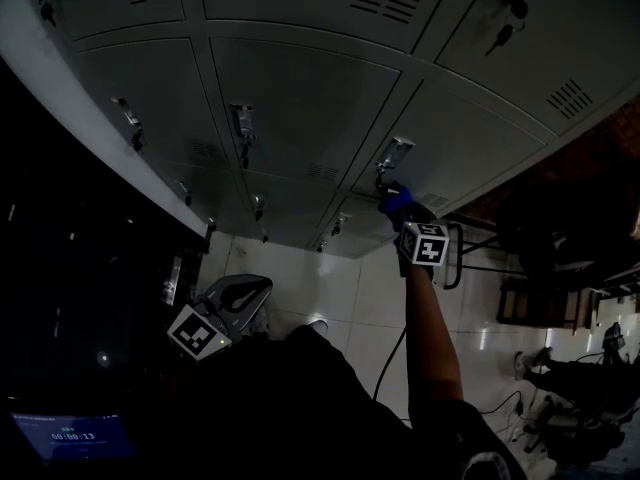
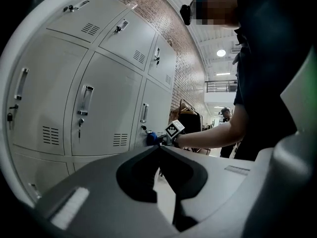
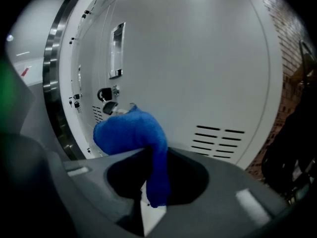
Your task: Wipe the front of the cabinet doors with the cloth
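One blue cloth (image 3: 131,130) is pinched in the right gripper (image 3: 148,156), its bunched end against the door (image 3: 198,58) just ahead; one lock (image 3: 105,94) sits beside it, one handle (image 3: 116,51) above, one vent (image 3: 218,140) to the right; the left gripper (image 2: 159,148) is closed on nothing, well back from the doors.

Head view is very dark: everything left of the cabinet doors (image 1: 300,98) is black, and the top row of doors is cut by the upper edge. Left gripper (image 1: 255,286) rear merges into the person's dark clothing. Right gripper (image 3: 150,151) tips are buried under the cloth (image 3: 131,130), which also covers whatever hangs below the lock (image 3: 106,94). Far person (image 2: 225,114) is too small to detail.
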`<state>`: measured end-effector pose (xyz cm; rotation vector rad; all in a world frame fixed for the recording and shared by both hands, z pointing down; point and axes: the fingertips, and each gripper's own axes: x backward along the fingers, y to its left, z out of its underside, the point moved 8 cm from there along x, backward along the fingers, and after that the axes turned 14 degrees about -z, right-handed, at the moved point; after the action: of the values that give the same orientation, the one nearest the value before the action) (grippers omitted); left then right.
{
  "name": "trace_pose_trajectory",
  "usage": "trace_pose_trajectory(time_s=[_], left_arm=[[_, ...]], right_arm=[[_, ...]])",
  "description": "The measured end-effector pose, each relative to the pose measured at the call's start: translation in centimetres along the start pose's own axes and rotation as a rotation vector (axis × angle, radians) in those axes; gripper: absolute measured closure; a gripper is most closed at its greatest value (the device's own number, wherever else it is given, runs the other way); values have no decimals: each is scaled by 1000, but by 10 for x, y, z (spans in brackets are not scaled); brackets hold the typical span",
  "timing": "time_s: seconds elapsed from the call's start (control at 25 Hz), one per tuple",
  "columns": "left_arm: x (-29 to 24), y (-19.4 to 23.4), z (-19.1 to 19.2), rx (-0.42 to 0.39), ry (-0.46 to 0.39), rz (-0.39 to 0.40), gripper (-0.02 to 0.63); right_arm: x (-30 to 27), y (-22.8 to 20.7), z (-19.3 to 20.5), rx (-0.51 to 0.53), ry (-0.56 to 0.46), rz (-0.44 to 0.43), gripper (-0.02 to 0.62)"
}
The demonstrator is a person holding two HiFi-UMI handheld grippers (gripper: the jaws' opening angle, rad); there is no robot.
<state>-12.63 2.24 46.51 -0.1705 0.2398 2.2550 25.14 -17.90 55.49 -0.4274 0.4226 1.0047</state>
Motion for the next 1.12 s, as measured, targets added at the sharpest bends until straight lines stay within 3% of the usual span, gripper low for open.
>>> trace_pose_trajectory(time_s=[0.36,0.6,0.88,1.0,1.12], left_arm=[[-16,-17,-4,-18,0,72,603],[-23,-24,0,-27,19,107,603],[-43,-16,-11,-57,-21,159,603],[-52,-16,-25,-65,-41,172,603],[-59,-11,-32,-79,-70,181,603]], right_arm=[[69,-85,20,-74,-19,230,523],[102,-108,27,-107,-48,304,523],[124,-51,-4,-28,-140,265,522],[130,1,-19,85,-156,184,522],[133,62,-36,173,-217,50,523]])
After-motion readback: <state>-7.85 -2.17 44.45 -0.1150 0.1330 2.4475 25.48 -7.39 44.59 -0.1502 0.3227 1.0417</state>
